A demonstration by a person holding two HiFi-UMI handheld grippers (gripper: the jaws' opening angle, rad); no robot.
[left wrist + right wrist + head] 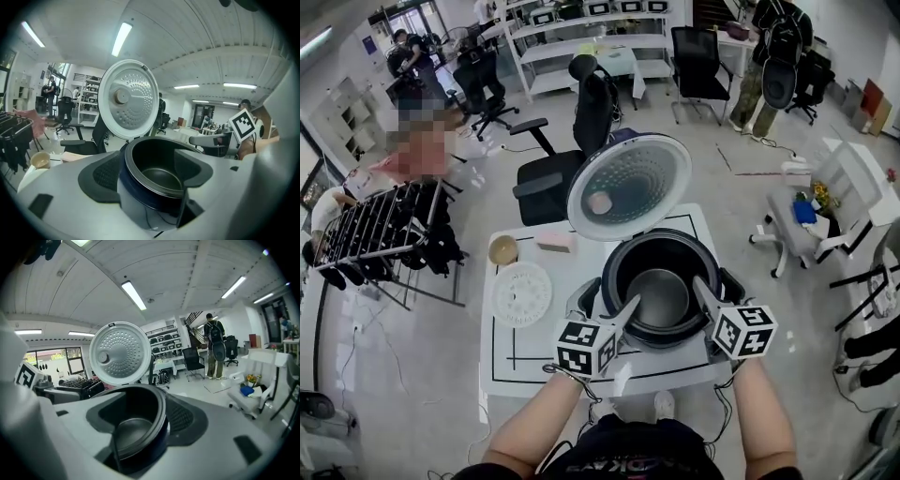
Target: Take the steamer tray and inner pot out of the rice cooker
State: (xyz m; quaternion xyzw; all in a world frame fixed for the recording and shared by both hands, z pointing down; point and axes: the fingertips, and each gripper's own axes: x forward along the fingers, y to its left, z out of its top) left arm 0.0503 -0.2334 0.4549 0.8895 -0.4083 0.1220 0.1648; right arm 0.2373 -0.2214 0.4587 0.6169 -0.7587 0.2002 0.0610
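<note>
Inner pot point(661, 298) sits in the rice cooker point(729, 281). The left gripper point(630, 305) and right gripper point(699, 285) each pinch its thin rim, one finger inside and one outside. Smooth, dark, round metal may slip from the textured pads point(104, 176), and an uneven lift would tilt and jam it.

White table point(525, 356) with black line markings, centre near. On its far left part: small tan bowl point(502, 249); pink block point(555, 242) just right of the bowl, apart from it. Black office chair point(567, 159) stands beyond the table's far edge. Dark drying rack point(380, 225) on the floor at left. White shelving point(591, 37) along the far wall. Person with backpack point(769, 56) stands at far right. White chair point(825, 202) at right holds a blue item point(804, 212).
</note>
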